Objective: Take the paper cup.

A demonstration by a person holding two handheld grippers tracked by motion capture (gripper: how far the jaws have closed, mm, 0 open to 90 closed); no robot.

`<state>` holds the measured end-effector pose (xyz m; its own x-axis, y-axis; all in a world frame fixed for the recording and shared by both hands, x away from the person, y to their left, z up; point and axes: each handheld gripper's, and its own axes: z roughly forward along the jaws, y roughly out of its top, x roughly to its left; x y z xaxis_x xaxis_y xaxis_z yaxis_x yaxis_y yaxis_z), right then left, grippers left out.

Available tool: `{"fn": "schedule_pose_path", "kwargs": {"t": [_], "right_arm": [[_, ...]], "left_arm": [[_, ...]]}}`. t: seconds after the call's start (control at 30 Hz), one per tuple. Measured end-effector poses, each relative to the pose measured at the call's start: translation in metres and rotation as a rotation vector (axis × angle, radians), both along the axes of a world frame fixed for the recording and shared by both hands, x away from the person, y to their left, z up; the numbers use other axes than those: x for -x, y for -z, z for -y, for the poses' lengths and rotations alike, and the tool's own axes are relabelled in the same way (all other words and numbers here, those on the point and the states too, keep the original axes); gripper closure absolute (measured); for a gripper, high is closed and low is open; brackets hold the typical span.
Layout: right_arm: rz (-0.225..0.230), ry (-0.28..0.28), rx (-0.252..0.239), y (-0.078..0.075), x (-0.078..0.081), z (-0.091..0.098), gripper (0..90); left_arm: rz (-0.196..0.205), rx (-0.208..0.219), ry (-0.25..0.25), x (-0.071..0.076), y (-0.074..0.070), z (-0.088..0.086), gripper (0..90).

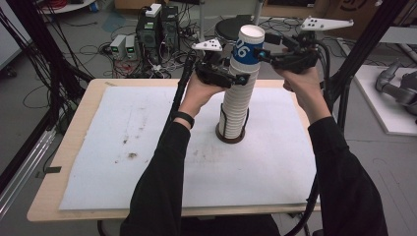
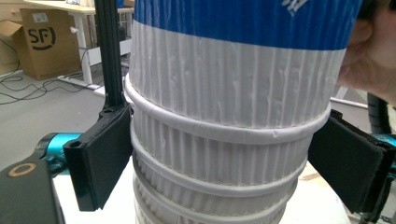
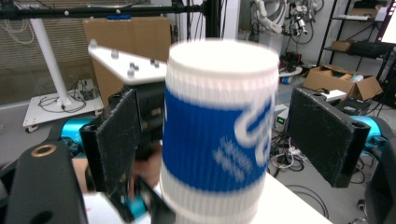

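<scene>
A person's two hands each hold a gripper at the top of a tall stack of paper cups (image 1: 238, 101). The left gripper (image 1: 227, 77) straddles the white ribbed stack just under the top cup, its jaws slightly spread, barely touching. Beyond it, the right gripper (image 1: 265, 55) brackets the blue-banded top cup (image 1: 247, 48), its jaws wide with gaps on both sides.

Top cup (image 3: 217, 126): blurred in the right gripper view.
Cup stack (image 2: 224, 154): top and base cut off in the left gripper view.
</scene>
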<state>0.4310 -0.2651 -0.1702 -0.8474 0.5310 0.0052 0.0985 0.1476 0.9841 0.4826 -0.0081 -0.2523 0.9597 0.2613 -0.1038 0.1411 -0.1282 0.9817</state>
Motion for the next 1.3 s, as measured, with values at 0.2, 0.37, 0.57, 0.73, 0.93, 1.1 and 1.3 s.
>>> {"fn": "schedule_pose_path", "kwargs": {"t": [0.2,0.37,0.57,0.73,0.93,1.1,1.3], "right_arm": [[-0.022,0.042,-0.006,-0.012,-0.006,-0.015,18.6],[-0.060,0.066,-0.040,-0.014,-0.011,-0.020,19.6],[-0.060,0.053,-0.035,-0.013,-0.014,-0.022,29.3],[-0.056,0.054,-0.030,-0.014,-0.014,-0.023,30.4],[-0.037,0.054,-0.041,-0.017,-0.012,-0.022,30.7],[0.000,0.066,-0.054,-0.028,-0.007,-0.023,30.8],[0.063,0.074,-0.083,-0.045,0.003,-0.021,30.8]], "left_arm": [[0.002,0.004,0.000,-0.001,0.001,0.000,11.4],[0.003,0.002,0.002,-0.001,0.000,0.000,11.5],[0.006,0.000,-0.001,-0.001,0.001,0.000,11.6],[0.008,-0.001,-0.001,-0.001,0.001,0.000,11.6],[0.012,-0.004,0.002,-0.001,0.001,-0.001,11.7],[0.013,-0.003,0.001,-0.001,0.001,-0.001,11.7],[0.016,0.000,0.001,-0.001,0.001,0.000,11.7]]}}
